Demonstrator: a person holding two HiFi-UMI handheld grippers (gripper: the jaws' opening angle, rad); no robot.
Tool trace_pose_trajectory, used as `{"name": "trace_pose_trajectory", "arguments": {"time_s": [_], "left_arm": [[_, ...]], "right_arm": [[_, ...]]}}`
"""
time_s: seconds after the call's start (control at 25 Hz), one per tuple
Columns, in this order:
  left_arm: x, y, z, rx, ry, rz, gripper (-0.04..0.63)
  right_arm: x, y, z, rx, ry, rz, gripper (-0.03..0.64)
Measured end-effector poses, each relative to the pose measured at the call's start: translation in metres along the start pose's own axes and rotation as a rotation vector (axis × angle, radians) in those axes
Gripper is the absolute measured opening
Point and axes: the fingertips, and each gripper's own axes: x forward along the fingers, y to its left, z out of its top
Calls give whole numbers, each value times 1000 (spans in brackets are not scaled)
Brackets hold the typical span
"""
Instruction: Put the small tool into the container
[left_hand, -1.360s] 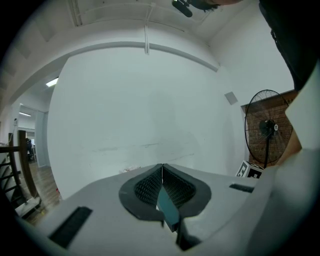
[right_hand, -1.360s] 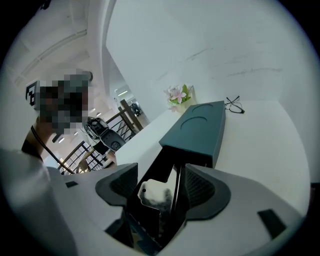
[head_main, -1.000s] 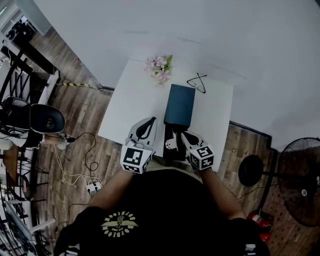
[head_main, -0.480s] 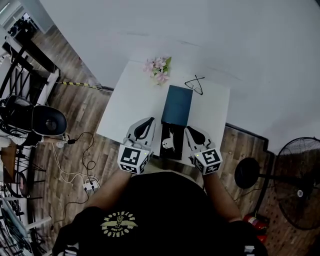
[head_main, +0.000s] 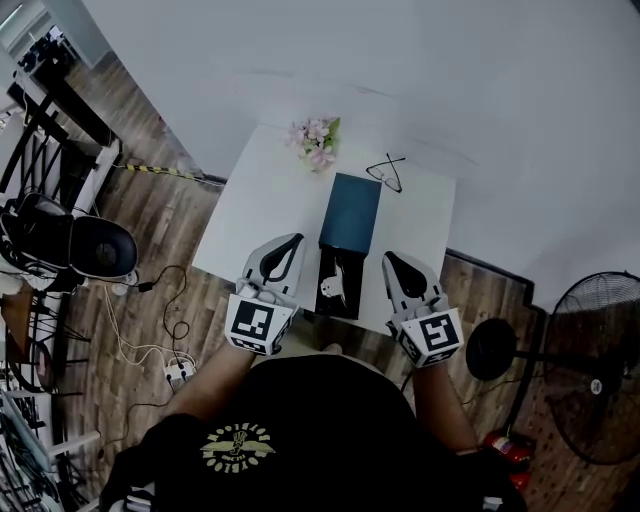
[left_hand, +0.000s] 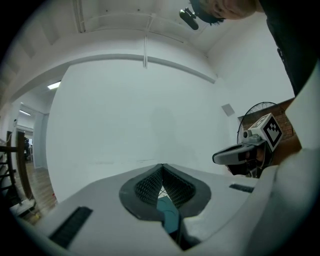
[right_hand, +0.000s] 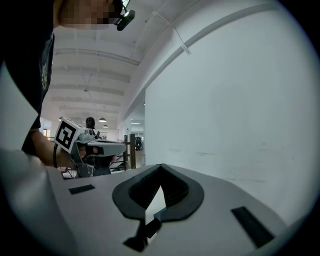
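Observation:
On the white table (head_main: 260, 190) lies a dark case. Its teal lid (head_main: 350, 210) is folded back and its black tray (head_main: 340, 300) faces me. A small white tool (head_main: 333, 284) rests in the tray. My left gripper (head_main: 293, 242) hovers left of the tray, shut with nothing in it; its closed tips (left_hand: 162, 168) point level at the wall. My right gripper (head_main: 393, 260) hangs right of the tray, shut and empty, with its tips (right_hand: 161, 168) together. Each gripper shows in the other's view: the right gripper (left_hand: 240, 152), the left gripper (right_hand: 95, 145).
A bunch of pink flowers (head_main: 317, 140) and a pair of glasses (head_main: 388, 172) lie at the table's far side. A standing fan (head_main: 595, 365) is on the right. A chair (head_main: 90, 245) and a power strip with cables (head_main: 180, 372) sit on the wooden floor at the left.
The right gripper has come up off the black tray and swung out to the right, leaving the white tool in the tray. The left gripper has also risen a little.

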Motion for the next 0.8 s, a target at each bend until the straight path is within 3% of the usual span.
{"name": "trace_pose_trajectory", "arguments": {"time_s": [0.4,0.8], "left_arm": [[-16,3,12,37,5,15,8],[-14,13,4,46,14,-55,8]], "right_arm": [[-19,-2,10,9,-18,-49,2],[-15,6,-13,53,51,-116,2]]}}
